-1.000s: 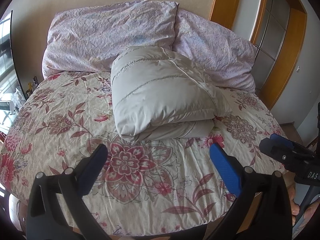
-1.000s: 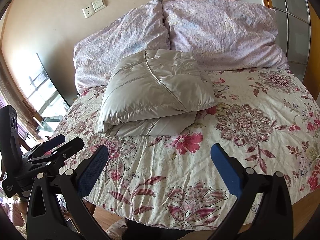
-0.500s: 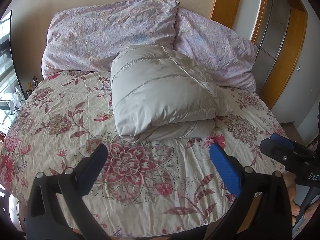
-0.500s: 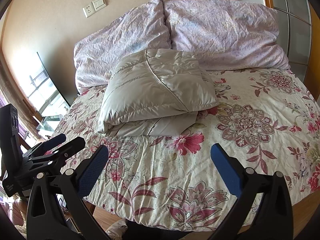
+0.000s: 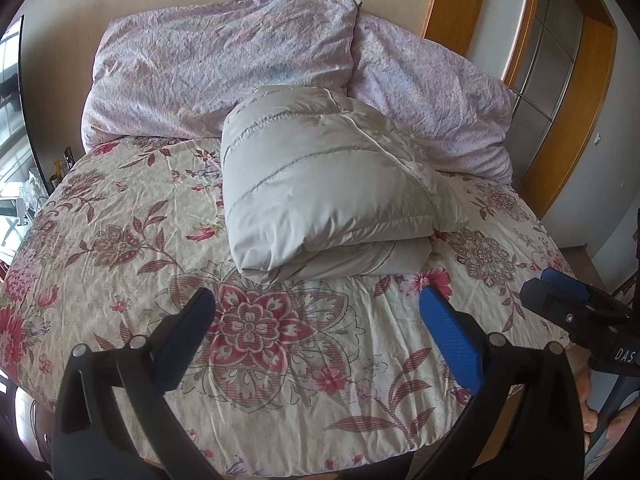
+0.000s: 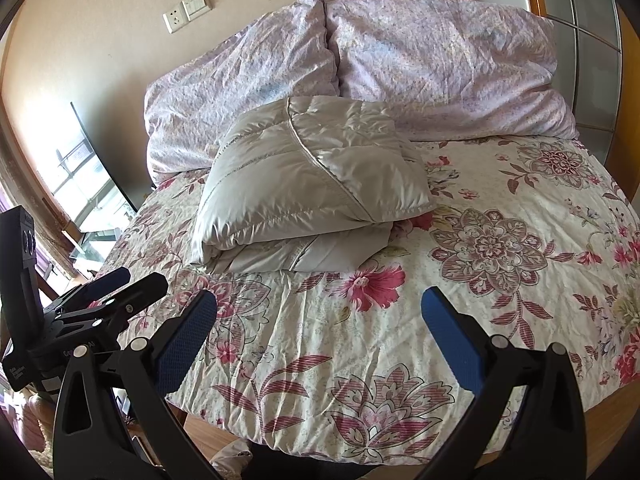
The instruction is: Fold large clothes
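A folded grey puffer jacket [image 5: 328,184] lies on a flowered bedspread [image 5: 132,240], its far edge against two lilac pillows [image 5: 224,76]. The left gripper [image 5: 316,332] and the right gripper [image 6: 320,332] hover over the near end of the bed, fingers spread wide, holding nothing. The left view shows the right gripper at its right edge, with fingers of a hand [image 5: 590,408] below it. The right view alone shows a window [image 6: 86,192] and a wall socket [image 6: 174,20]. Bare bedspread lies between jacket and grippers.
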Demonstrator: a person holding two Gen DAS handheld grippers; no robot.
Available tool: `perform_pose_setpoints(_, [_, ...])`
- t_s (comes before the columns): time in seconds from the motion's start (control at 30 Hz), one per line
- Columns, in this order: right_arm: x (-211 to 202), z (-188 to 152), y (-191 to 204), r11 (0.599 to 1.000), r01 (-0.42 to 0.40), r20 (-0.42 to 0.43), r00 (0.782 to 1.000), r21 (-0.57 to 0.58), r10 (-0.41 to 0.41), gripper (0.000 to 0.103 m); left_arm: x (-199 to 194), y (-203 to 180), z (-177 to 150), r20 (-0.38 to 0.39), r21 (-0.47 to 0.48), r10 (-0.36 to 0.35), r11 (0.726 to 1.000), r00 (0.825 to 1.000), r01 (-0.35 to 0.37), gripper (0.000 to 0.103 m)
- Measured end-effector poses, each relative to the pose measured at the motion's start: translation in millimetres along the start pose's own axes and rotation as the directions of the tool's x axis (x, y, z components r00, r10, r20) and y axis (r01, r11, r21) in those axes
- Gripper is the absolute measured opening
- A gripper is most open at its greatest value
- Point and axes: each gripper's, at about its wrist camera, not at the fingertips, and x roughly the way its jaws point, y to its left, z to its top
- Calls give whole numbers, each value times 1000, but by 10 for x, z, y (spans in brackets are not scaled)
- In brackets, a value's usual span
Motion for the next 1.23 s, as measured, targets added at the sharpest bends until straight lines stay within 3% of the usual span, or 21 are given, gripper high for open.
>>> perform_pose_setpoints(0.6, [16, 0, -70, 1000, 15, -3, 1000, 1, -15, 102, 30, -46, 0, 7, 20, 30, 999, 1000, -30, 101])
perform_pose_setpoints(1.23, [5, 1, -74, 1000, 16, -2, 1000, -2, -16, 102, 18, -84, 2, 9, 24, 14, 1000, 1000, -15, 101])
